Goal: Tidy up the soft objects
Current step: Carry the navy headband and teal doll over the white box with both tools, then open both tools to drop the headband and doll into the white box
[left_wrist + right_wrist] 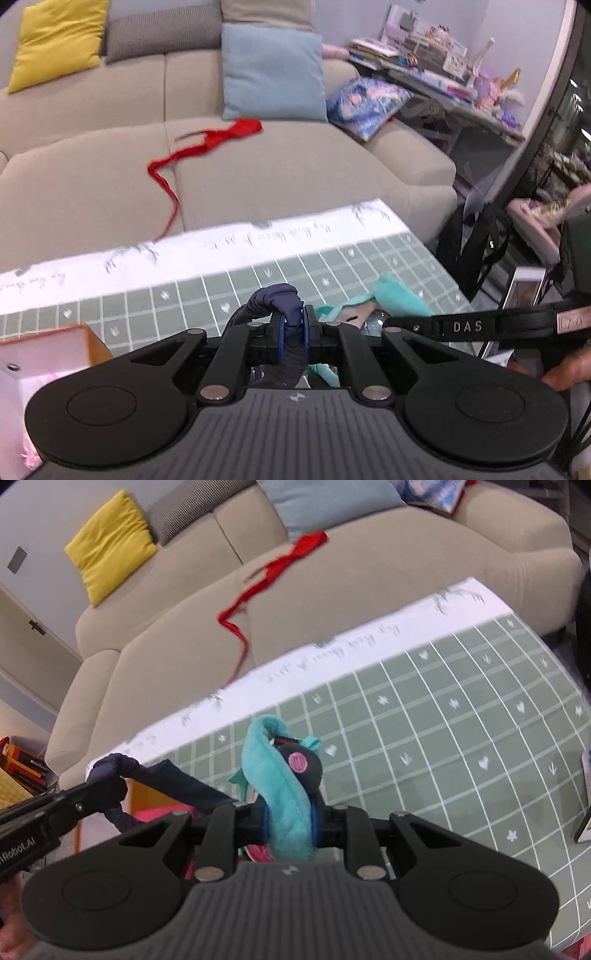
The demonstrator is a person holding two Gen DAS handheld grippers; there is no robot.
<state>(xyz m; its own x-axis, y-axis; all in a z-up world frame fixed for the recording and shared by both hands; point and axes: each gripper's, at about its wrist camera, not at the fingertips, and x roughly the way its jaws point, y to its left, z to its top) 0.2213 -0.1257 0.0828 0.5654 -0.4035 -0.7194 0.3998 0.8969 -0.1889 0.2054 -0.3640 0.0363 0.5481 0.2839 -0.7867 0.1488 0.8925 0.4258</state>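
Left fingers (293, 334) clamp navy cloth (280, 299); right fingers (290, 821) pinch teal plush (275, 775). I hold both clear of desk (461, 716) for sorting.

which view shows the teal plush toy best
The right wrist view: the teal plush toy sits centre frame, clamped in the right gripper, its dark head and pink patch visible. The left wrist view catches only a teal bit behind the left gripper.
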